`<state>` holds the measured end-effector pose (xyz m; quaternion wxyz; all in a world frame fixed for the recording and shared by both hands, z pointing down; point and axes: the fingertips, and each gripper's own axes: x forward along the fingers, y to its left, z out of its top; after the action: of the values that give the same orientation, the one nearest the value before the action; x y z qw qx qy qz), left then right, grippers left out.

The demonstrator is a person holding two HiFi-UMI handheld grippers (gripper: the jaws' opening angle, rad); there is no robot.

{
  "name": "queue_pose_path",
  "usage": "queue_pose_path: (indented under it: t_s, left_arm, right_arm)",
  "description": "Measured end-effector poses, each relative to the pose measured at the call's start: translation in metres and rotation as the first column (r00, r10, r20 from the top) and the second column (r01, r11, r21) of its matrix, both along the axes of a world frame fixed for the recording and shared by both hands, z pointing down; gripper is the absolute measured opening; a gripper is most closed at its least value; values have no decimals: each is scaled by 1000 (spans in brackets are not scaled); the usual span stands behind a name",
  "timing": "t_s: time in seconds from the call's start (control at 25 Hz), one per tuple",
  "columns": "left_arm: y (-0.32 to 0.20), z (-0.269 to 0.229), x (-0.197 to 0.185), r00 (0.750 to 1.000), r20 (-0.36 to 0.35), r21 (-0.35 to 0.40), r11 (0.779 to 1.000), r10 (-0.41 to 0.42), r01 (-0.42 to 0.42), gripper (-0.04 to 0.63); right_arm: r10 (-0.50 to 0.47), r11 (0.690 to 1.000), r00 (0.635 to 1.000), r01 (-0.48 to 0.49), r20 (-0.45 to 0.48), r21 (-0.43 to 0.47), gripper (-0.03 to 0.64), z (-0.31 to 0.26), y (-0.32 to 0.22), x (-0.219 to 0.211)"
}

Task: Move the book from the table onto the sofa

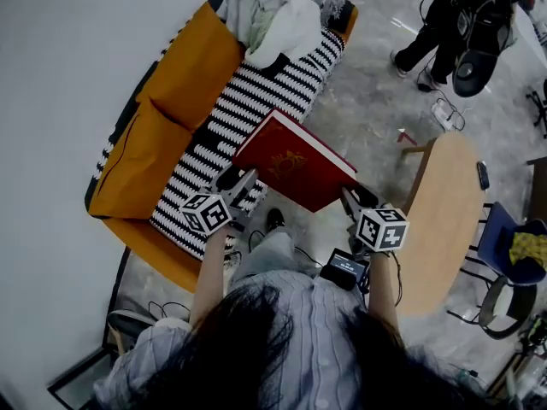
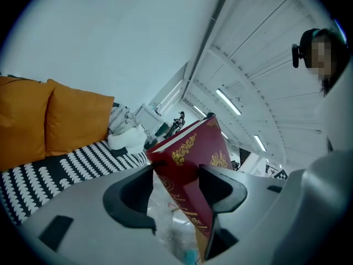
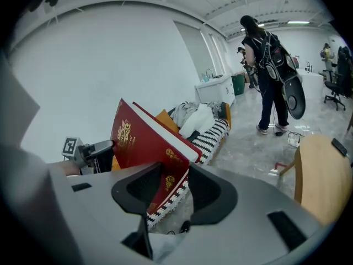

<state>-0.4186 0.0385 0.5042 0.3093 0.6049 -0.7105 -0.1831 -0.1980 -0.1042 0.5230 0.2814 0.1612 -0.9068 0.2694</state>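
Note:
A thick red book [image 1: 293, 161] with gold ornament hangs in the air over the front edge of the sofa [image 1: 224, 118], carried between both grippers. My left gripper [image 1: 240, 182] is shut on the book's near left corner. In the left gripper view the book [image 2: 190, 167] stands tilted between the black pads. My right gripper [image 1: 349, 198] is shut on the near right corner. The right gripper view shows the book [image 3: 144, 142] wedged between its jaws, with the left gripper [image 3: 94, 150] behind it. The sofa has a black-and-white patterned seat and orange back cushions [image 1: 179, 101].
A pile of pale clothes [image 1: 278, 11] lies at the sofa's far end. A round wooden table [image 1: 444, 216] stands at my right, with a dark chair [image 1: 504, 250] beyond it. A person in black [image 1: 457, 20] stands across the marbled floor. Cables lie near the sofa's foot.

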Motion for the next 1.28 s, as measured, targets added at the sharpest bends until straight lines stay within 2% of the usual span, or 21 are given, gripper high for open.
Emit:
queue_pose_path:
  t_s: [0.2,0.44,0.72,1.0,1.16,1.28]
  left_arm:
    - [7,6,-25,999,-15,-14,999,-45,45,259]
    - [27,28,-92,995,-47,-40,996,-84,82,259]
    - [52,40,-127,981,-70,-54,982,-182,179,259]
    - [77,63,-145,937,-135,-88,946,-322,312,259]
    - [86,81,-159,904,-154,-123,915,-400,384,259]
    - [87,97,-167,863,-180,-144,880,-472,452,259]
  right_arm:
    - [-40,999,999,39,-22,-20,164,5,-2,-31]
    - [-93,996,994,93,-62,-8,164,17,3,-110]
    - [-193,981,977,194,-90,3,164,21,7,-165]
    - [-335,939,932,342,-137,31,164,31,4,-220]
    - [-422,901,892,432,-160,33,164,43,-1,-258]
    - [-500,858,848,513,-175,34,164,56,-9,-287]
